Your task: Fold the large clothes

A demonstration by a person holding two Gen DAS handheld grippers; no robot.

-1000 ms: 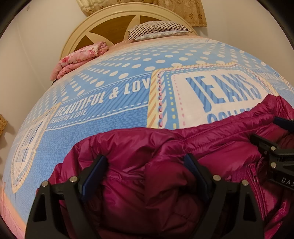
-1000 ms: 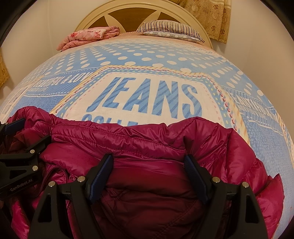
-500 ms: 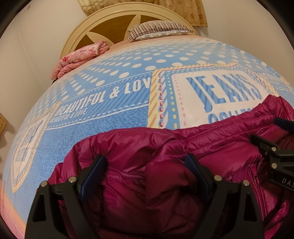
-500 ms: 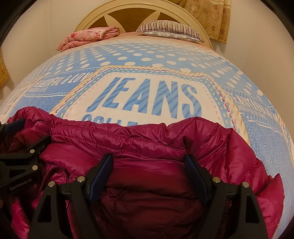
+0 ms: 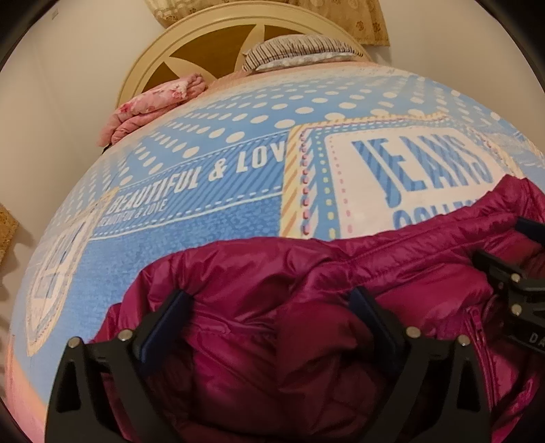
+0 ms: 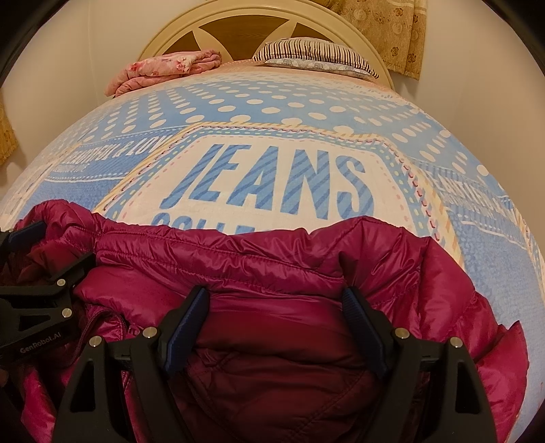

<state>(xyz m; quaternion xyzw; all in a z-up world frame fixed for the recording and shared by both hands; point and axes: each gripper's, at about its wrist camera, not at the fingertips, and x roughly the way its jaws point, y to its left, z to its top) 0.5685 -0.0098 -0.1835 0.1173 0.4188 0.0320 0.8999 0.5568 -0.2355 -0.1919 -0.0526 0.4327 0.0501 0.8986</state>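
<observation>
A magenta puffer jacket [image 5: 306,283] lies bunched on the near part of the bed, also in the right wrist view [image 6: 289,272]. My left gripper [image 5: 272,306] is open, its fingers wide apart and pressed into the jacket's left part. My right gripper [image 6: 276,306] is open too, fingers spread over the jacket's right part. Each gripper shows in the other's view: the right one at the right edge [image 5: 511,289], the left one at the left edge [image 6: 37,272]. The jacket's zipper [image 5: 477,327] runs between them.
The bed [image 6: 272,112] has a blue dotted sheet printed "JEANS". A folded pink blanket [image 6: 163,68] and a striped pillow [image 6: 316,54] lie at the cream headboard [image 6: 245,17]. Walls flank the bed, and a curtain [image 6: 391,30] hangs at the back right.
</observation>
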